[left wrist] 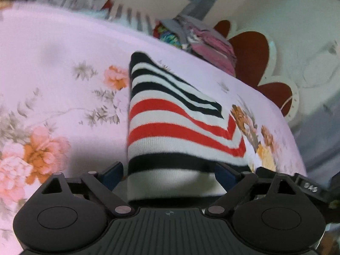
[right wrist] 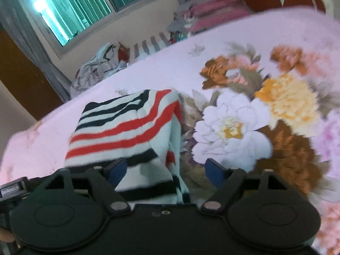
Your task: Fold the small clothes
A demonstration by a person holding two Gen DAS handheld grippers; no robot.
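A small striped garment [left wrist: 170, 119], white with black and red bands, lies folded on the pink floral bedsheet [left wrist: 53, 63]. Its near edge runs between the blue pads of my left gripper [left wrist: 170, 174], whose jaws stand wide apart. In the right wrist view the same garment [right wrist: 127, 127] reaches between the blue fingers of my right gripper [right wrist: 165, 170], also wide apart, with the cloth nearer the left finger [right wrist: 116, 170]. Whether either gripper touches the cloth is unclear.
Piles of other clothes [left wrist: 201, 40] lie at the far edge of the bed, with more crumpled clothes [right wrist: 99, 65] near the wall. A red and white headboard [left wrist: 255, 59] stands beyond. A window [right wrist: 80, 6] is behind the bed.
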